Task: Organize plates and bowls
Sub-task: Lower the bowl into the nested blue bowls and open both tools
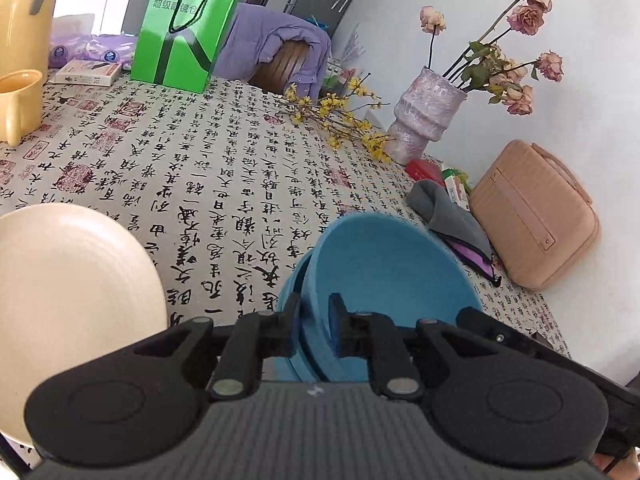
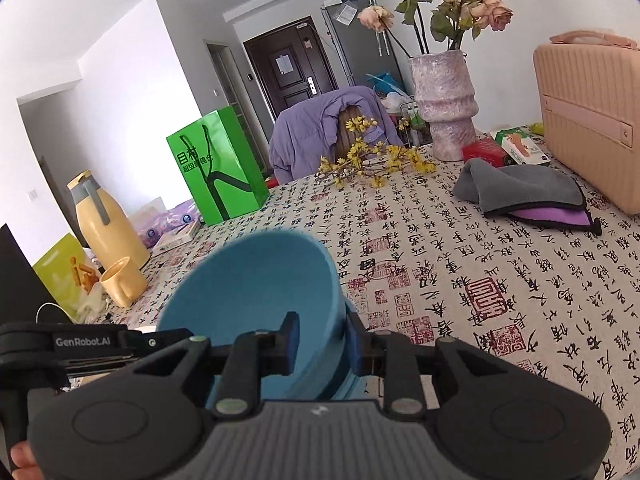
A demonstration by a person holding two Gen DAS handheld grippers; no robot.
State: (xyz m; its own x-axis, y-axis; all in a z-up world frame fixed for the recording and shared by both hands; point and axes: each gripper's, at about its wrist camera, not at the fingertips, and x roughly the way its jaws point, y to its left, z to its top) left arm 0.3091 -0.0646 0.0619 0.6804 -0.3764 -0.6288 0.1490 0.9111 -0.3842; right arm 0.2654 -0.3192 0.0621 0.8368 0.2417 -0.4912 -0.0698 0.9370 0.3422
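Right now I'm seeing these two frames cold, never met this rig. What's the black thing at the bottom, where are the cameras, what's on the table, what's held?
No robot here: a person carries a two-finger gripper in each hand, and each has a fisheye camera looking along its fingers. The black thing is the gripper itself. One picture is from the left gripper, the other from the right gripper. Both straddle the wall of two nested blue bowls, the upper one tilted. The right one shows a gap at its inner finger, so it isn't clamping; for the left I can't tell. On the patterned tablecloth: a cream plate, yellow mug, green bag, vase of dried roses, grey cloth, pink case.
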